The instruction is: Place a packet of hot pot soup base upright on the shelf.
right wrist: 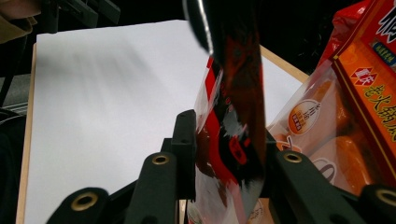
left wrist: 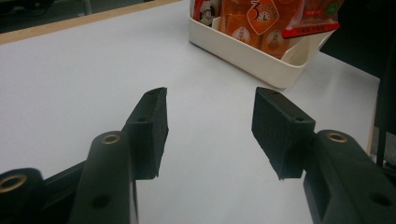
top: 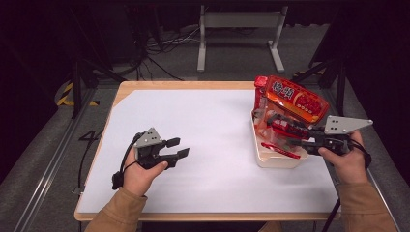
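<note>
My right gripper (top: 279,131) reaches from the right over a cream tray (top: 278,162) at the table's right side. It is shut on a red and black snack packet (top: 286,128). In the right gripper view the packet (right wrist: 233,116) stands upright between the jaws of the gripper (right wrist: 226,151), pinched from both sides. A large orange-red bag (top: 296,99) leans in the tray behind it, and it sits close to the right (right wrist: 345,116) in that view. My left gripper (top: 177,147) rests low at the table's left, open, with nothing between its fingers (left wrist: 210,121).
A white sheet (top: 193,125) covers the wooden table. From the left gripper the tray (left wrist: 261,70) shows ahead and to the right with orange packets (left wrist: 254,21) inside. Dark floor, cables and a metal stand (top: 239,21) lie beyond the far edge.
</note>
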Available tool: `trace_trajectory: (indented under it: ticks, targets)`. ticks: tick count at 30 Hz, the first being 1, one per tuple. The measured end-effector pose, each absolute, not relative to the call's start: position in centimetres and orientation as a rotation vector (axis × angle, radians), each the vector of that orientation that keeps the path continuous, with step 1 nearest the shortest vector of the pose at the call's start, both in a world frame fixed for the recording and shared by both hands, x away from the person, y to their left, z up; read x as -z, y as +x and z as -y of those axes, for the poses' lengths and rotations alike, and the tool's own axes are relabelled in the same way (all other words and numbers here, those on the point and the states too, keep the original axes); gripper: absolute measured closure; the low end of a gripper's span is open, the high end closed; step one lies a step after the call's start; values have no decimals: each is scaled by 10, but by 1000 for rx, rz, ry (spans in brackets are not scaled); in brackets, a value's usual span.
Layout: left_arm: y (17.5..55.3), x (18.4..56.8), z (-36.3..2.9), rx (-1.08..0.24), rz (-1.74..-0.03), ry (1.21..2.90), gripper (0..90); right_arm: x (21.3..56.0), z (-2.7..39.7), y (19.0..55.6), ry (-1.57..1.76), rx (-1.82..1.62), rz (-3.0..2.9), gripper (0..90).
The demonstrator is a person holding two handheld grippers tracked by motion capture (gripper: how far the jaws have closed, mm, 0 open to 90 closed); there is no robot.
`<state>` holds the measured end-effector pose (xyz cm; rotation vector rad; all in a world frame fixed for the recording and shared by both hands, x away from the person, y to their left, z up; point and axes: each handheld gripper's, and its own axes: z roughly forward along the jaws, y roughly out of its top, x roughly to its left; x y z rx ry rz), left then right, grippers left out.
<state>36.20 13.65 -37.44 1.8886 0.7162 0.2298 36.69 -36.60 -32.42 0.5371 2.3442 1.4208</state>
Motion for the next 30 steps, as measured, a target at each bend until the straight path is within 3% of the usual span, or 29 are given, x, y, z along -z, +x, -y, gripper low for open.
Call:
trace_trajectory:
  ticks: [30]
  targets:
    - [363, 376, -136, -222, -720, 1888, 468, 333, 357, 376, 503, -1517, -2415, 730]
